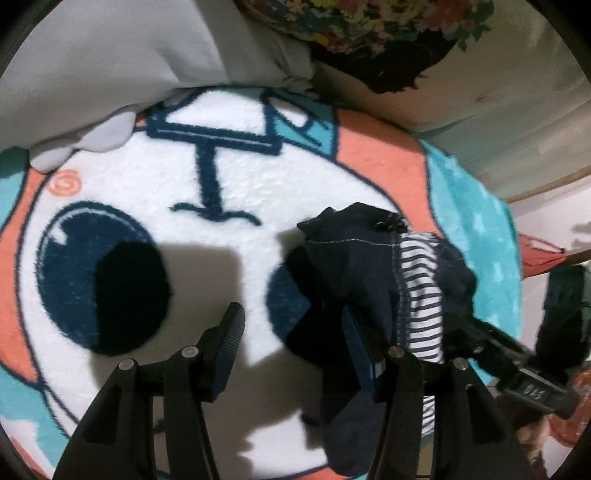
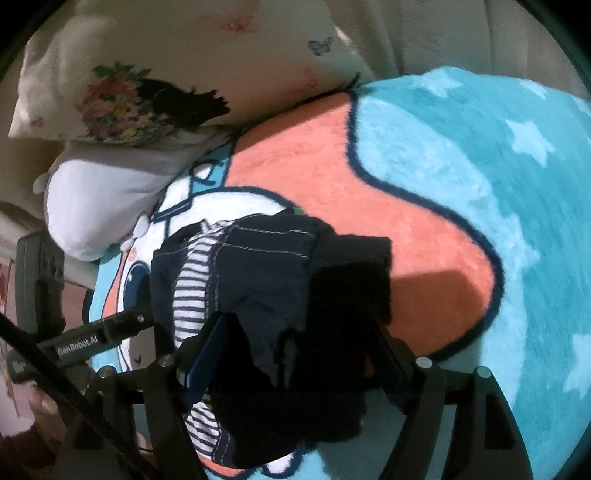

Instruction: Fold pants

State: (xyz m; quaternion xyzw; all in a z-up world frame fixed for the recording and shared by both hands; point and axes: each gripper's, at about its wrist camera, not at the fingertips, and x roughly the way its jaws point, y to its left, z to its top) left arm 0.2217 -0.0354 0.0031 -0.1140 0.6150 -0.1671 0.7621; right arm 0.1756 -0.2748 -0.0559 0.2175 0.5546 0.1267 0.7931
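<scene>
Small dark navy pants (image 1: 354, 266) with a striped lining (image 1: 421, 295) hang bunched above a cartoon-print blanket (image 1: 221, 177). My left gripper (image 1: 291, 332) is open; the pants drape over its right finger (image 1: 356, 343) and nothing sits between the fingers. In the right wrist view the pants (image 2: 258, 266) are bunched between the fingers of my right gripper (image 2: 299, 343), which stands wide with cloth draped across it. The left gripper's finger (image 2: 110, 328) shows at the left there. The right gripper's arm (image 1: 517, 369) shows at the right of the left wrist view.
A grey pillow (image 1: 110, 55) and a floral pillow (image 1: 369, 29) lie at the far edge of the blanket. The blanket's teal starred part (image 2: 498, 166) stretches to the right. A cream wall or headboard (image 2: 443, 29) is behind.
</scene>
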